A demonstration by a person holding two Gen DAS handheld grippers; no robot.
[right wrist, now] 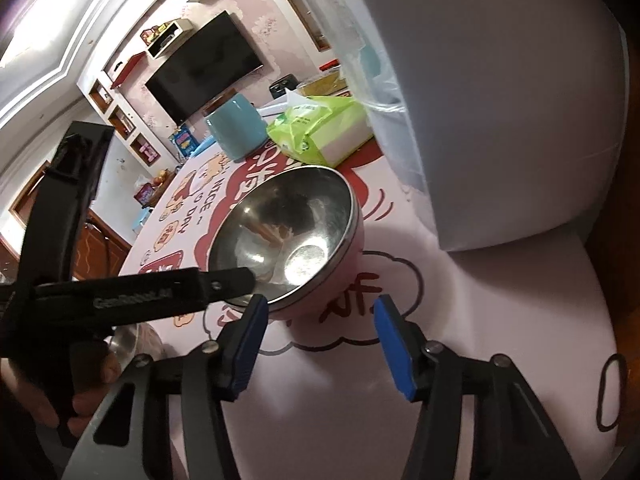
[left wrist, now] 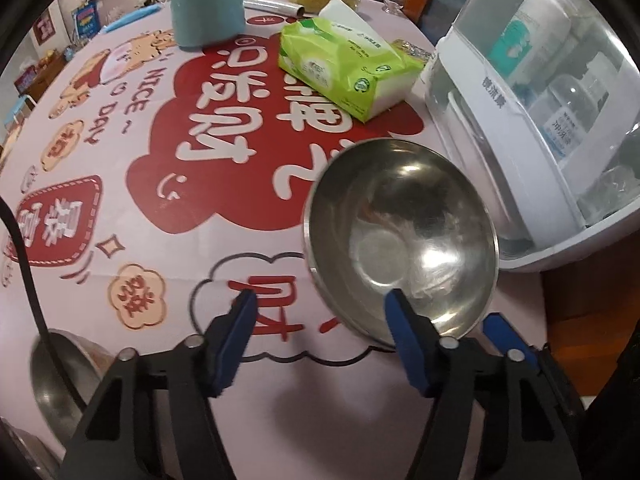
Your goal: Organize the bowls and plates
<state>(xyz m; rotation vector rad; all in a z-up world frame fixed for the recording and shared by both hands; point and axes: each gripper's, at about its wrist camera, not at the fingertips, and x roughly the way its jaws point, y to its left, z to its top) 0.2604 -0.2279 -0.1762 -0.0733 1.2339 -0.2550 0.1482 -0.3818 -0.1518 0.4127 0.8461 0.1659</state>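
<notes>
My left gripper (left wrist: 322,340) stands half wide, and so does my right gripper (right wrist: 318,344); neither is pinching anything yet. The bowl (left wrist: 400,240), steel inside and pink outside, sits tipped on the cloth (left wrist: 168,256) just beside the white rack (left wrist: 520,184). Its near rim lies between my left jaws: one pad reaches inside over the rim, while the other is outside and clear of the wall. My right jaws are at the bowl's near outer wall. One pad looks to be against the pink side, though I cannot tell whether it truly touches. The trouble I foresee is the grip itself. The steel is slick and curved, and the bowl is already leaning, so if I close on the rim off-centre it may squirt out of my left pads or roll over onto the cloth. Both my grippers crowd the same edge, so closing them together could knock their fingers into each other or push the bowl sideways into the rack. If I lift with only the left pinching the thin rim, the bowl's weight may swing it down and out. A second bowl (left wrist: 60,380) lies near my left side; a wide swing that way could clip it.
</notes>
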